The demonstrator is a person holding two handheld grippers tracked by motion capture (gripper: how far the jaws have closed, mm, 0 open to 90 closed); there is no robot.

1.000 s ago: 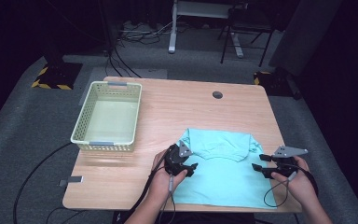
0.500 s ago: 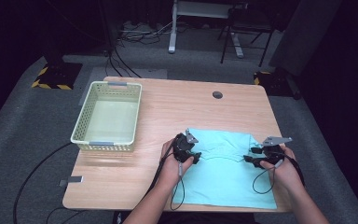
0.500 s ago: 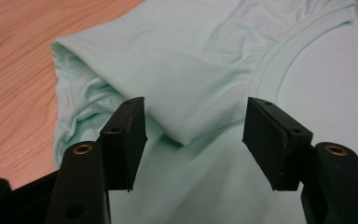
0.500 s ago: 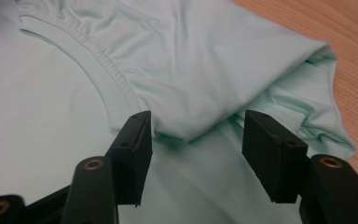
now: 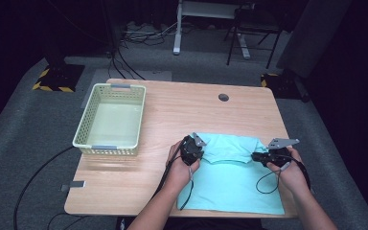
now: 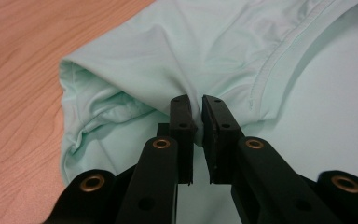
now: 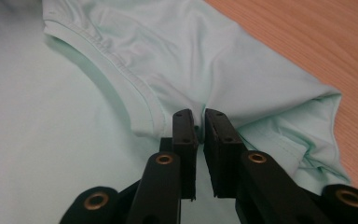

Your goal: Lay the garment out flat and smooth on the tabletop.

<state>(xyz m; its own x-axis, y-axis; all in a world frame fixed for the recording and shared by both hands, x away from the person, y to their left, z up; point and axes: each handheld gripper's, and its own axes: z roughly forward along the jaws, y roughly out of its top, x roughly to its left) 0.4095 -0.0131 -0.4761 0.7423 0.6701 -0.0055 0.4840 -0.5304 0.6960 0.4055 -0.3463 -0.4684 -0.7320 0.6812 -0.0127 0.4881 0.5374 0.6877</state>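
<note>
A mint-green T-shirt (image 5: 230,184) lies at the table's front right, its top part folded back over the body. My left gripper (image 5: 194,152) is shut on the folded edge at the shirt's left shoulder (image 6: 135,70). At the shirt's right shoulder (image 7: 261,88), my right gripper (image 5: 257,156) is shut on the folded edge. In each gripper view the jaws pinch a fold of cloth beside the collar seam (image 6: 270,70) (image 7: 121,74). Both hands hold the grippers low over the shirt.
A pale woven basket (image 5: 111,120) stands on the left half of the wooden table (image 5: 182,110). A dark round grommet (image 5: 224,97) sits near the far edge. Cables trail from both grippers toward the front edge. Dark floor, chair legs and stands lie beyond.
Both grippers have carried the shirt's top edge toward the person, so the folded-over band has grown. The left gripper moved right, the right gripper slightly left.
</note>
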